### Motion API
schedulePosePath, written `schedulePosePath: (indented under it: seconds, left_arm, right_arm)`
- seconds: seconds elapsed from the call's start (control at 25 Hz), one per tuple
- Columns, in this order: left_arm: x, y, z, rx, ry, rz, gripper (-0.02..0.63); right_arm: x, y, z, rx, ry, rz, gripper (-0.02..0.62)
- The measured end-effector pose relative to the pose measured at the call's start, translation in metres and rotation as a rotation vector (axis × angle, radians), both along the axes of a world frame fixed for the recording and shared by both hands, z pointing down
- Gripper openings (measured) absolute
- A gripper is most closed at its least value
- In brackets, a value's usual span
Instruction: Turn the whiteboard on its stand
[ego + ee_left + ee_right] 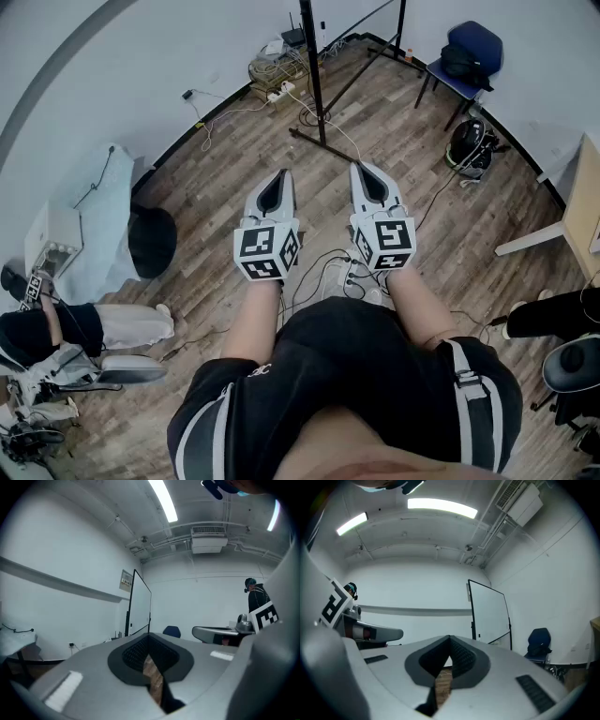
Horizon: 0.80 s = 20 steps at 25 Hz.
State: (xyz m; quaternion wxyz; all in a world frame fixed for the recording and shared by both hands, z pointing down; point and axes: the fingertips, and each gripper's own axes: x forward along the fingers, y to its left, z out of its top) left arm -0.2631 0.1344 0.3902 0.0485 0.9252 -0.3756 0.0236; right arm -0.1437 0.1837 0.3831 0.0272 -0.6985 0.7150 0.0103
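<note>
The whiteboard's black stand [314, 75] rises from the wooden floor ahead of me, its foot bars spread at the base. In the left gripper view the whiteboard [140, 609] stands upright near the left wall, seen at a slant. The right gripper view shows the same whiteboard [490, 613] right of centre. My left gripper [275, 183] and right gripper [367, 173] are held level side by side, well short of the stand and touching nothing. The left gripper's [149, 635] jaw tips meet and hold nothing, as do the right gripper's [450, 639].
A blue chair [469, 52] with a bag stands at the back right, with a black and white helmet-like object [469, 145] on the floor near it. A power strip with cables [352, 272] lies at my feet. A person [84, 328] sits at the left. A desk edge [581, 202] is at the right.
</note>
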Motion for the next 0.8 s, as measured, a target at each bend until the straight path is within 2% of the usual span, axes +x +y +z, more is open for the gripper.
schedulePosePath:
  seconds: [0.56, 0.8]
  left_arm:
    - [0.019, 0.002, 0.003, 0.009, -0.013, 0.009, 0.009]
    - [0.050, 0.002, 0.005, 0.005, -0.018, 0.014, 0.009]
  right_arm:
    - [0.015, 0.002, 0.007, 0.008, -0.035, 0.007, 0.005]
    - [0.032, -0.001, 0.011, -0.011, -0.007, -0.059, 0.005]
